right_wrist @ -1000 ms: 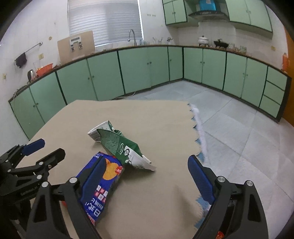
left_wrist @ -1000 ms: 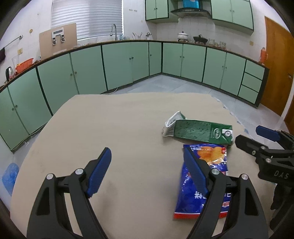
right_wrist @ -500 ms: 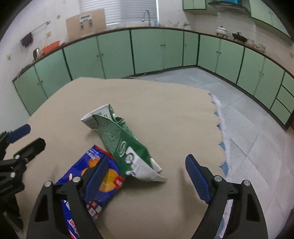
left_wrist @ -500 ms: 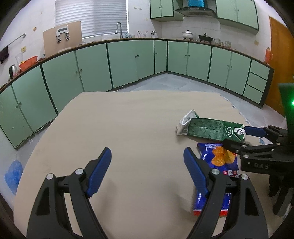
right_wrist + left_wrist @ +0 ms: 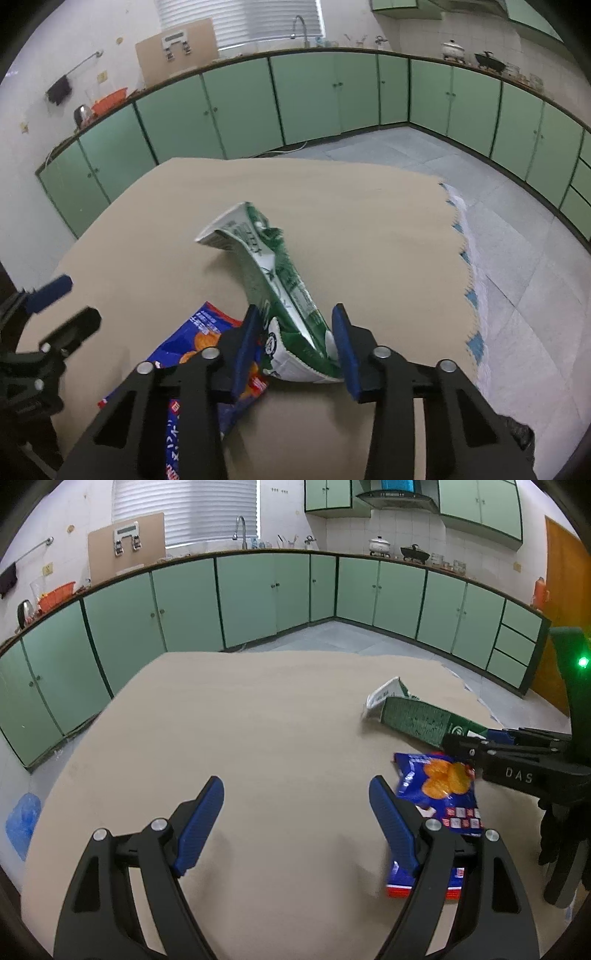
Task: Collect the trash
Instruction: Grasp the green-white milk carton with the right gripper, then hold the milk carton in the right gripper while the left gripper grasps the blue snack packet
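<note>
Right gripper (image 5: pixel 297 341) just closed around green carton (image 5: pixel 280 280); pad contact unclear.

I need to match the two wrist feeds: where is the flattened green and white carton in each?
Left wrist: flattened green and white carton at right of centre, on the beige table.
Right wrist: carton at centre, near end between the right gripper pads.
Shared landmark: blue snack bag beside it.
</note>
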Motion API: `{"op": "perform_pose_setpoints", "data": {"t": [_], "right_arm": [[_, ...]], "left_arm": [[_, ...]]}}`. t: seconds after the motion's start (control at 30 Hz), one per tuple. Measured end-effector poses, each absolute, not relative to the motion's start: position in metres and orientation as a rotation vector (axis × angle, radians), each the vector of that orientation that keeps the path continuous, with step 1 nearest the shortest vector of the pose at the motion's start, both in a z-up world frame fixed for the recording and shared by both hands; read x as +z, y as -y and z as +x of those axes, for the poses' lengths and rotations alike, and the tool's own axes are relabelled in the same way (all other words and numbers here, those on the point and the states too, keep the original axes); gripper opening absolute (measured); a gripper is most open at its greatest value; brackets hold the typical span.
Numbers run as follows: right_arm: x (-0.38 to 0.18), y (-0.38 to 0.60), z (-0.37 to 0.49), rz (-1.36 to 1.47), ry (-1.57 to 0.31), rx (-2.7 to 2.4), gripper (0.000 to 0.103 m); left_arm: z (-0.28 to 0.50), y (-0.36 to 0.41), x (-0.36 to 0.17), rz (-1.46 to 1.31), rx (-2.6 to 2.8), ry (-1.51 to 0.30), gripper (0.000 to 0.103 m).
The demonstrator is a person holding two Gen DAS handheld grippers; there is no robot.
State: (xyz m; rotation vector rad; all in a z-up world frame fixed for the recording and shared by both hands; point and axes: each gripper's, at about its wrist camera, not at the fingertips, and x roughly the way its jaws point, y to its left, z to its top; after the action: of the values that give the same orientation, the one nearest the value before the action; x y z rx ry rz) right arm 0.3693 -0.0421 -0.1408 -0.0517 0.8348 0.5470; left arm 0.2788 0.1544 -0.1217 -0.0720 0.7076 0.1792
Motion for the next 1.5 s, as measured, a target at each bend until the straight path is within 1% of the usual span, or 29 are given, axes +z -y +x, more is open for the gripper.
{"op": "perform_pose_setpoints", "data": {"t": [0.2, 0.57, 0.63, 0.7, 0.73, 0.8, 0.83, 0.87, 0.9, 0.93, 1.0, 1.07, 1.1, 1.5], "right_arm": [[-0.137, 0.059, 0.353, -0.013, -0.826, 0.476, 0.034], [-0.139, 0.095, 0.317, 0.043, -0.809, 0.401, 0.033], [-0.14, 0.097, 0.313, 0.052, -0.806, 0.402, 0.033], [-0.141, 0.098, 0.31, 0.064, -0.802, 0.402, 0.033], [-0.141, 0.097, 0.31, 0.071, -0.801, 0.401, 0.033], [-0.142, 0.099, 0.308, 0.088, -0.798, 0.399, 0.033], [-0.143, 0.102, 0.307, 0.092, -0.796, 0.398, 0.033], [-0.144, 0.102, 0.307, 0.096, -0.794, 0.398, 0.033], [-0.144, 0.104, 0.306, 0.1, -0.791, 0.398, 0.033], [-0.145, 0.104, 0.306, 0.102, -0.791, 0.399, 0.033], [-0.145, 0.107, 0.305, 0.109, -0.789, 0.4, 0.033], [-0.145, 0.11, 0.302, 0.111, -0.785, 0.399, 0.033], [-0.144, 0.113, 0.3, 0.112, -0.78, 0.403, 0.027], [-0.12, 0.13, 0.271, 0.108, -0.725, 0.368, 0.025]], "left_arm": [[0.279, -0.131, -0.13, -0.063, 0.107, -0.738, 0.078], [0.286, -0.099, -0.148, -0.063, -0.003, -0.841, 0.078], [0.287, -0.098, -0.155, -0.087, -0.017, -0.877, 0.072], [0.287, -0.096, -0.157, -0.086, -0.015, -0.883, 0.062], [0.287, -0.096, -0.157, -0.081, -0.018, -0.881, 0.055], [0.287, -0.095, -0.156, -0.072, -0.006, -0.879, 0.034], [0.286, -0.095, -0.156, -0.072, 0.0, -0.874, 0.029], [0.285, -0.096, -0.154, -0.075, 0.004, -0.869, 0.019], [0.284, -0.097, -0.153, -0.077, 0.011, -0.861, 0.012], [0.283, -0.097, -0.151, -0.077, 0.016, -0.85, 0.009], [0.279, -0.098, -0.146, -0.077, 0.021, -0.823, 0.005], [0.274, -0.097, -0.139, -0.075, 0.022, -0.798, 0.004], [0.271, -0.098, -0.136, -0.079, 0.022, -0.786, 0.004], [0.254, -0.072, -0.105, 0.007, 0.048, -0.663, 0.002]]}}
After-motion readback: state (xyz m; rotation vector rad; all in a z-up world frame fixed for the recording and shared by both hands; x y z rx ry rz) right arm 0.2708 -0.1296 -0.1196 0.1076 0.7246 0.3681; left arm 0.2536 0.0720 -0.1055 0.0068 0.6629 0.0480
